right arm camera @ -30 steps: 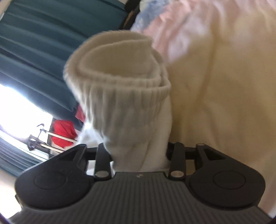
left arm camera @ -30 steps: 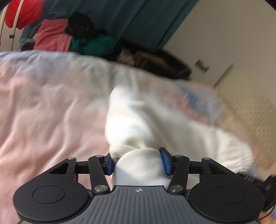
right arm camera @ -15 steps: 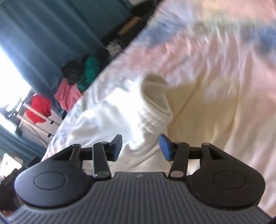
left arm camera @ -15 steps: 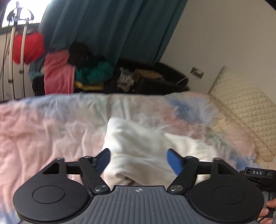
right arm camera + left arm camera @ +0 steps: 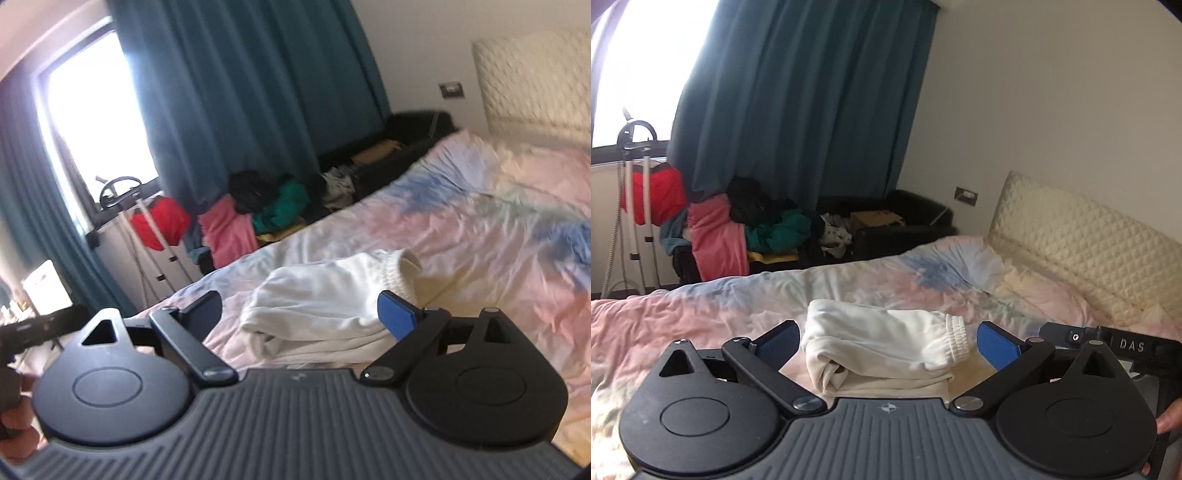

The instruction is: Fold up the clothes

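A folded cream-white garment (image 5: 882, 347) with a ribbed cuff (image 5: 955, 341) lies on the pastel bedspread (image 5: 701, 314). My left gripper (image 5: 886, 341) hangs above and short of it, jaws opening wide, blue pads apart with nothing pressed between them. In the right wrist view the same garment (image 5: 325, 302) lies on the bed, cuff (image 5: 404, 273) at its right end. My right gripper (image 5: 301, 312) is raised above it too, jaws opening, touching no cloth. The other gripper's black body (image 5: 1108, 343) shows at the left view's right edge.
A cream quilted headboard (image 5: 1082, 236) stands at the right. Beyond the bed a pile of pink, green and black clothes (image 5: 746, 229) covers a dark sofa (image 5: 897, 221). A stand with a red garment (image 5: 653, 199) is by the window, beside teal curtains (image 5: 798, 92).
Both grippers let go of the white garment, opened wide and rose back from it. The garment now rests folded on the bed.
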`<control>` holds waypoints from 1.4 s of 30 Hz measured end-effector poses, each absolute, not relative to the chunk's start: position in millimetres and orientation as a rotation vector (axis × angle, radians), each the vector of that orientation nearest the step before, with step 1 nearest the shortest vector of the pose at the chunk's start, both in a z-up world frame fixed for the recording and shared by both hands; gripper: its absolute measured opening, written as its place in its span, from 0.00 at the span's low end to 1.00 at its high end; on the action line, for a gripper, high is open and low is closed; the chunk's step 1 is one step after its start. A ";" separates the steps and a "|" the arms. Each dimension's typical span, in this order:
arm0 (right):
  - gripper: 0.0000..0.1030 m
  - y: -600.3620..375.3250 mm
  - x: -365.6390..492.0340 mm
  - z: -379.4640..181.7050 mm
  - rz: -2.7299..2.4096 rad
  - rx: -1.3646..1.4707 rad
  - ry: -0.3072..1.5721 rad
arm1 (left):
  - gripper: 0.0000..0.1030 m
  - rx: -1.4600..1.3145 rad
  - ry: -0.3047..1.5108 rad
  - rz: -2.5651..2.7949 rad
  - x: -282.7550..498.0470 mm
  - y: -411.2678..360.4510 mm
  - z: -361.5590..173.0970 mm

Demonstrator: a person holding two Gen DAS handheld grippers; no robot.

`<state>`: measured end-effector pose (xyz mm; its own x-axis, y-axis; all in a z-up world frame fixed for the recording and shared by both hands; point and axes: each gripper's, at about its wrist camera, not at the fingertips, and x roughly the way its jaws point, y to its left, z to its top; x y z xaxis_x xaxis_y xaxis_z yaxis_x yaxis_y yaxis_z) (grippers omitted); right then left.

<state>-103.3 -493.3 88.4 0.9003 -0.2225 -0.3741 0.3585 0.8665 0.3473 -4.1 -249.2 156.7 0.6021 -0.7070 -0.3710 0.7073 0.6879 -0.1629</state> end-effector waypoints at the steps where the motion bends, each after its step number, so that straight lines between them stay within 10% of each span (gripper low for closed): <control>1: 0.90 -484.3 -108.0 90.2 -0.308 0.404 0.326 | 1.00 0.007 0.411 -0.805 -14.7 -242.7 157.9; 42: 0.90 -361.7 -131.0 -0.5 -0.413 0.155 0.299 | 1.00 0.116 0.406 -0.606 -65.8 -191.2 55.7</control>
